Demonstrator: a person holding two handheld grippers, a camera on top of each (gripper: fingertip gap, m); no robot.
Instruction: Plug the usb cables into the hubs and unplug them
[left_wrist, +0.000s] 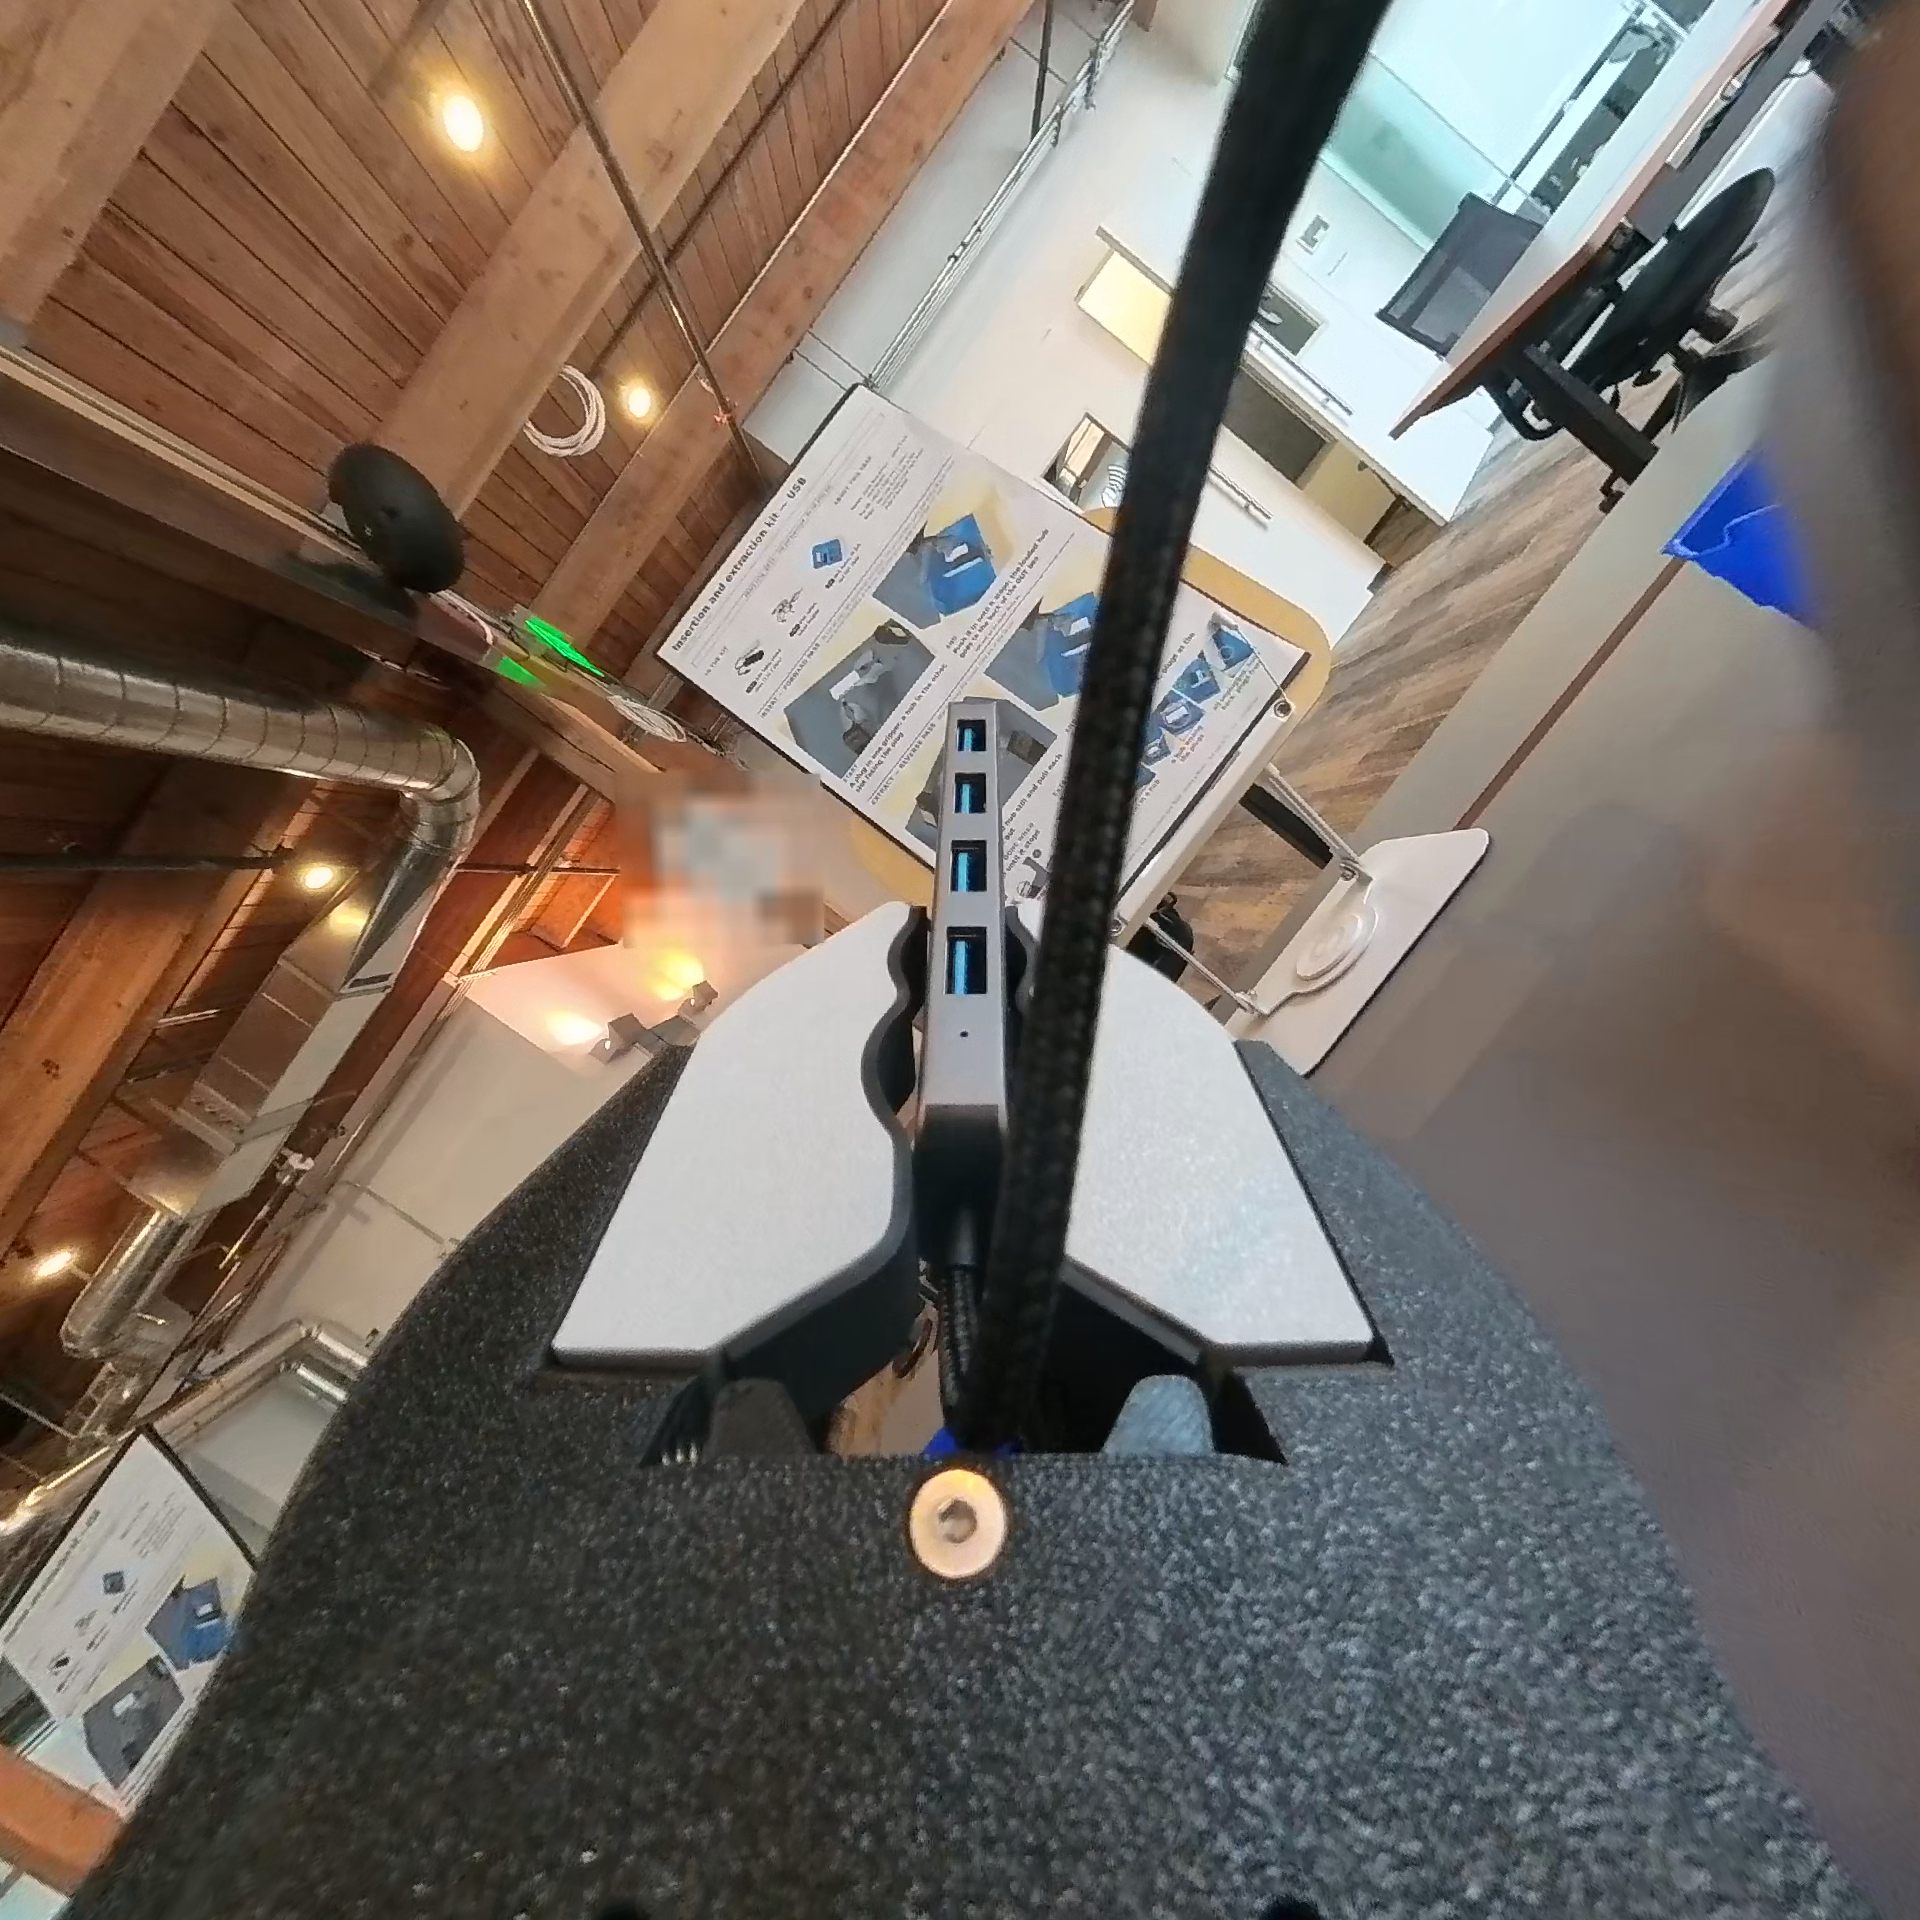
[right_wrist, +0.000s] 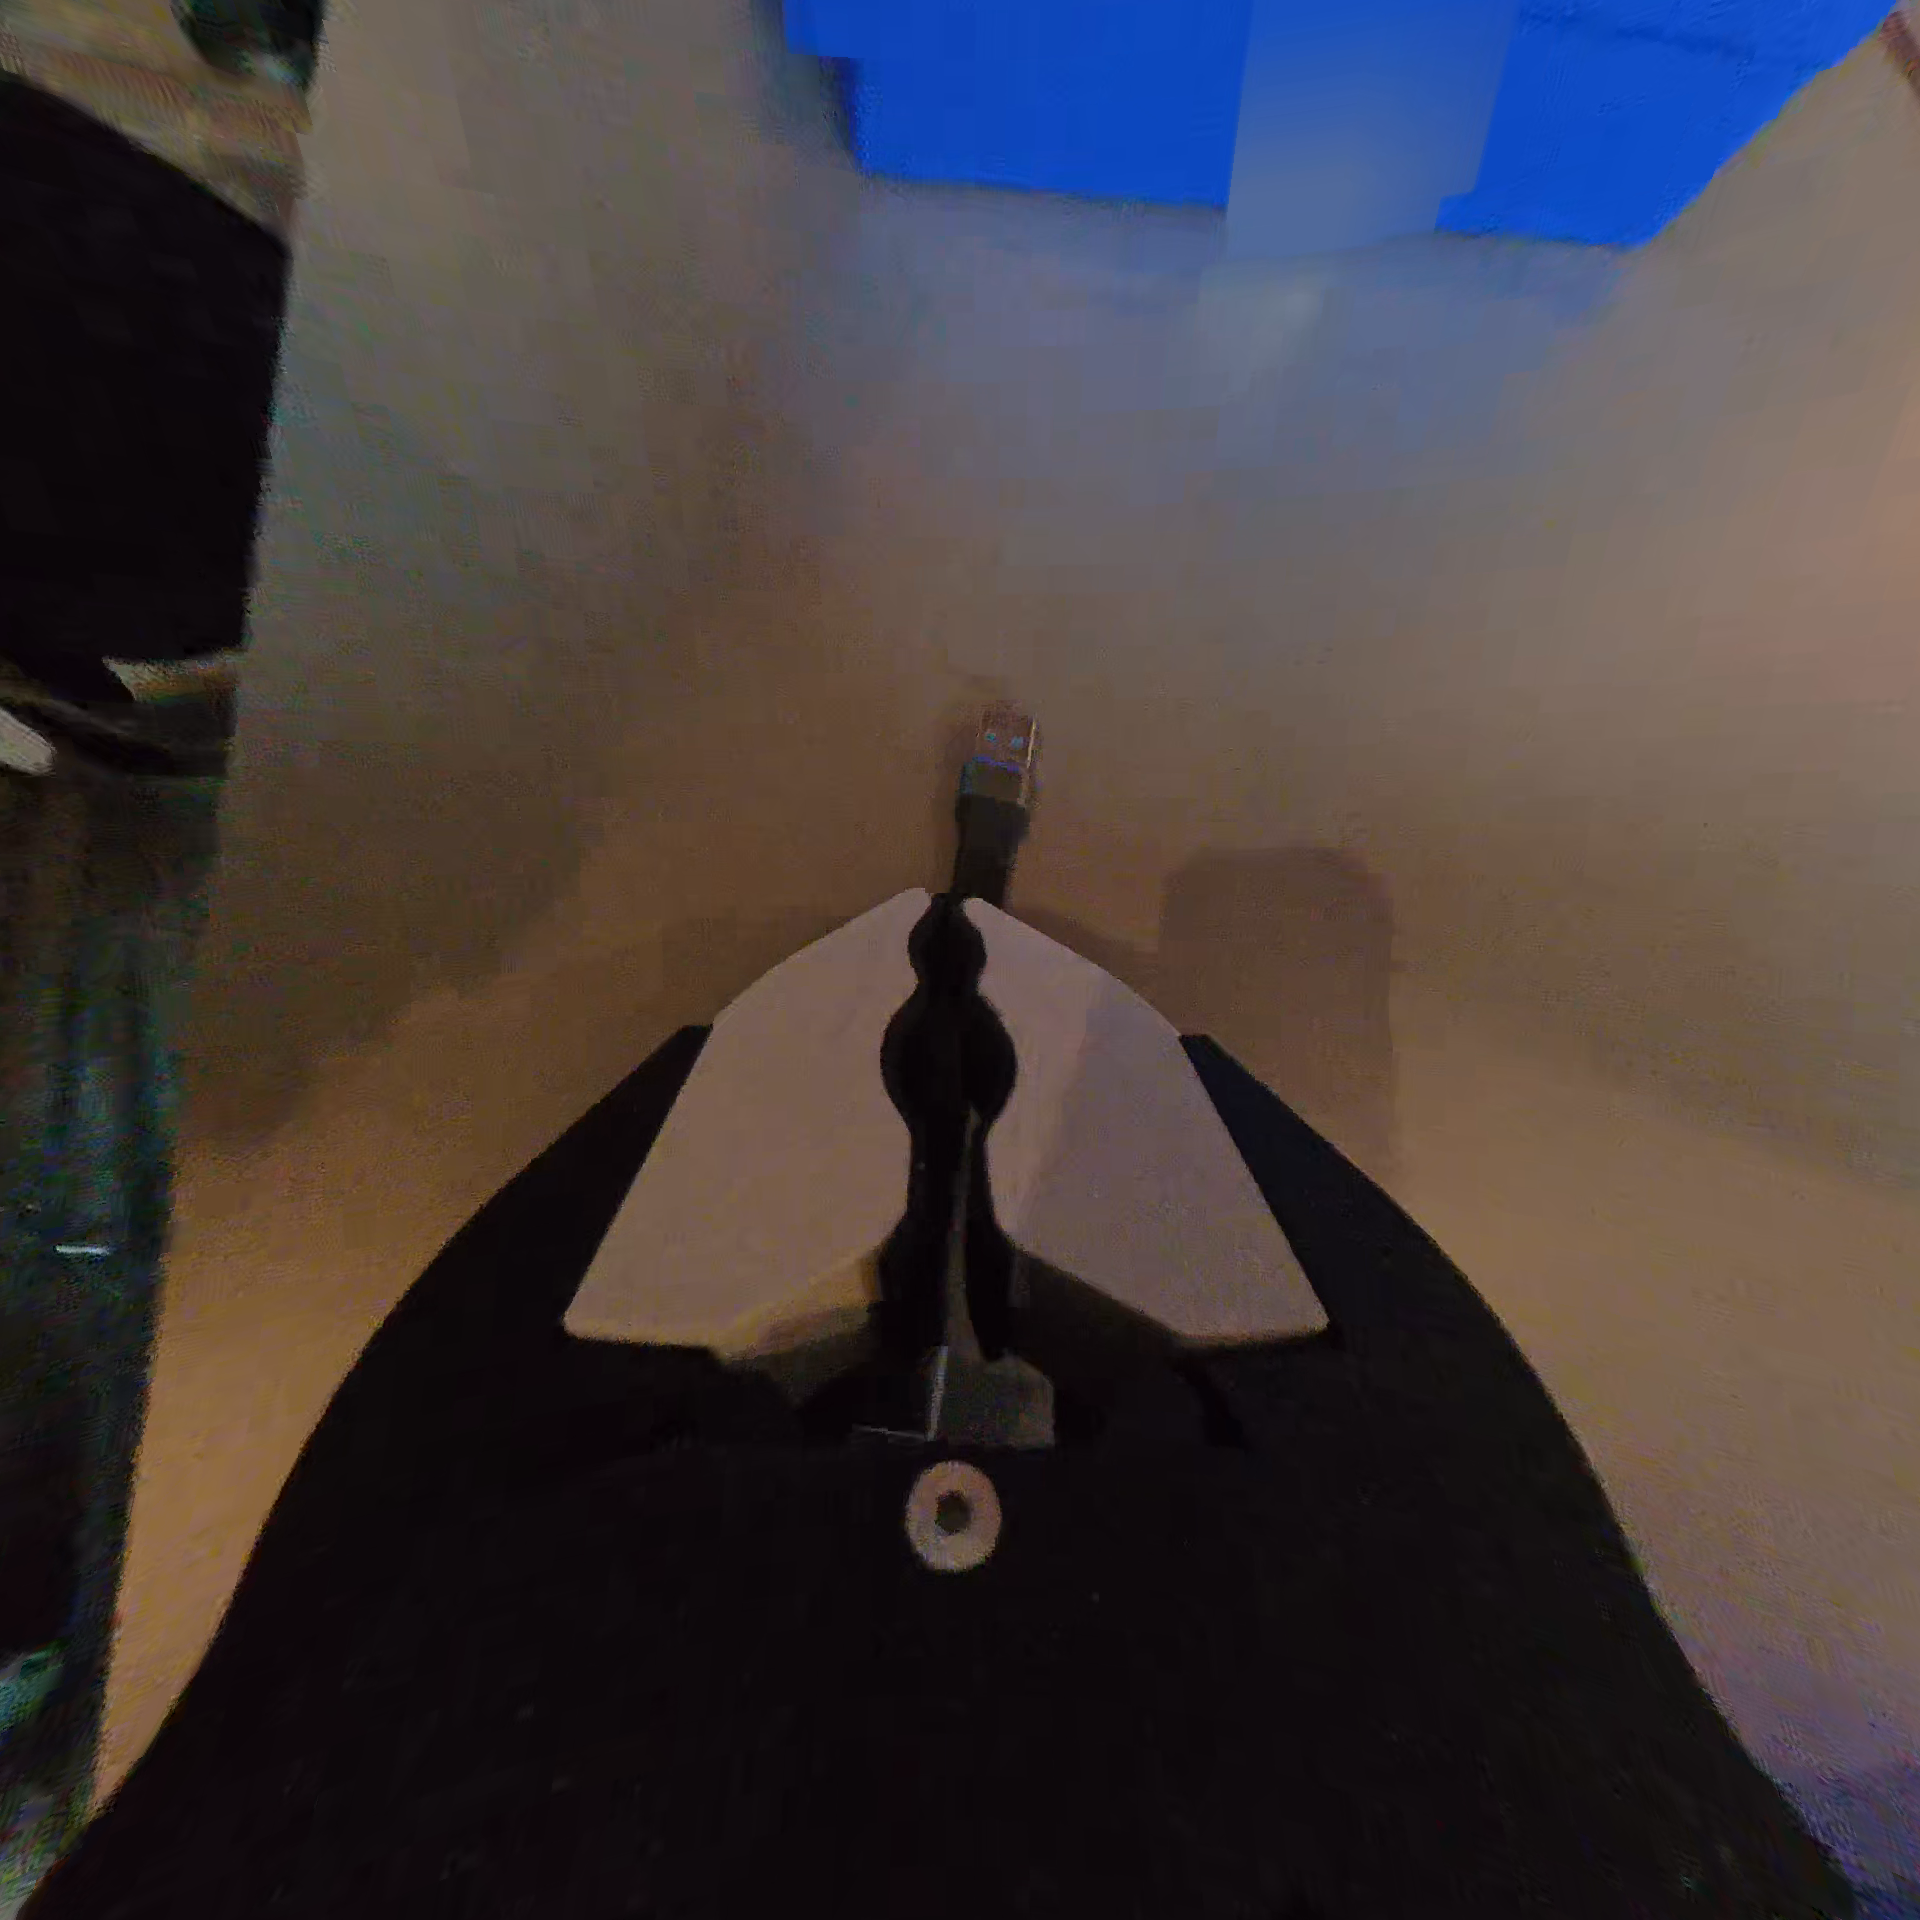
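My left gripper (left_wrist: 966, 925) is shut on a grey USB hub (left_wrist: 968, 894) and holds it edge-on, raised and tilted toward the ceiling. The hub's several blue ports (left_wrist: 970, 850) face the camera and all are empty. The hub's black braided cable (left_wrist: 1117, 644) arcs up in front of the lens and leaves at the top. My right gripper (right_wrist: 951, 902) is shut on a black USB cable plug (right_wrist: 992, 805). The plug's metal tip (right_wrist: 1006, 732) sticks out past the fingertips, close above a blurred tan surface (right_wrist: 1351, 623).
In the left wrist view a white instruction board (left_wrist: 935, 623) stands behind the hub, with wooden ceiling beams (left_wrist: 260, 260), a metal duct (left_wrist: 312, 727) and a desk with a chair (left_wrist: 1621, 343) farther off. A blue sheet (right_wrist: 1091, 104) lies at the top of the right wrist view, and a dark shape (right_wrist: 114, 395) at its left. There is about 30 centimeters between the tips of the two grippers.
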